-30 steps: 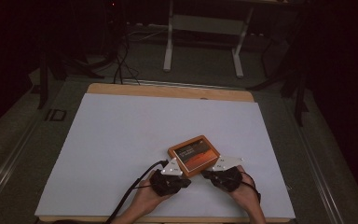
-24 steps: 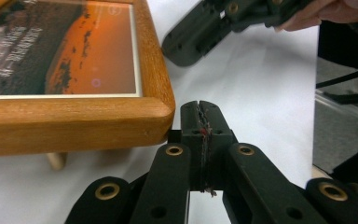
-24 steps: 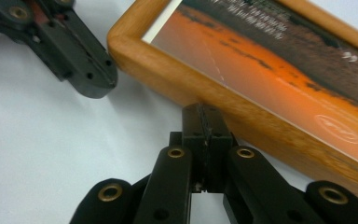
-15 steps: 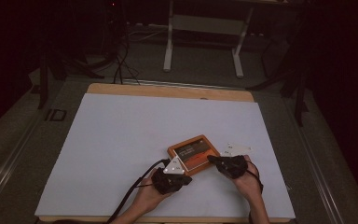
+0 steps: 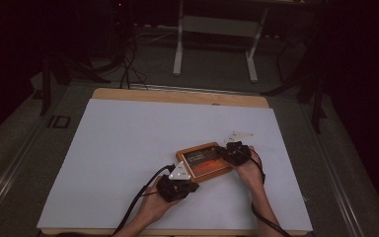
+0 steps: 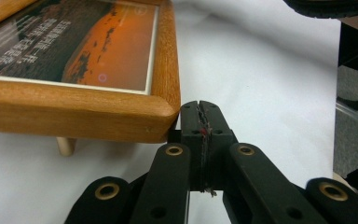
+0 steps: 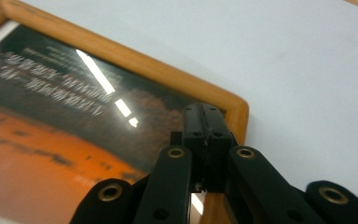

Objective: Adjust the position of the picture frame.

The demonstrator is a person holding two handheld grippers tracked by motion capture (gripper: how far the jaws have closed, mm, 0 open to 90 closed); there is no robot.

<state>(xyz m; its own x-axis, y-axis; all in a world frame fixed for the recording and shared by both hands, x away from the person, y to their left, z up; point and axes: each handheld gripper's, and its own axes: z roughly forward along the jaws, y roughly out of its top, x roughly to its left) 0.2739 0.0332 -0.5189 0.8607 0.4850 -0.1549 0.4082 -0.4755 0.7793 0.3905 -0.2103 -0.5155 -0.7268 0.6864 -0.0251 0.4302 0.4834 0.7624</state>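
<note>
Orange-brown wooden frame (image 5: 205, 161), seemingly orange-and-dark picture.

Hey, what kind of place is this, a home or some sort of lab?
Most likely a lab or recording workspace: a table under a plain white sheet in a dark room, loose cables on the floor behind, and a metal stand. A framed picture lies on it.

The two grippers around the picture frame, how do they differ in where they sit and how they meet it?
The left gripper sits at the picture frame's near left corner, its tips beside the wooden edge at table level; the right gripper is at the far right corner, its tips above the frame's face. The left gripper carries a grey plate on top; the right gripper's top looks black. Both have their jaws shut with nothing between them.
</note>
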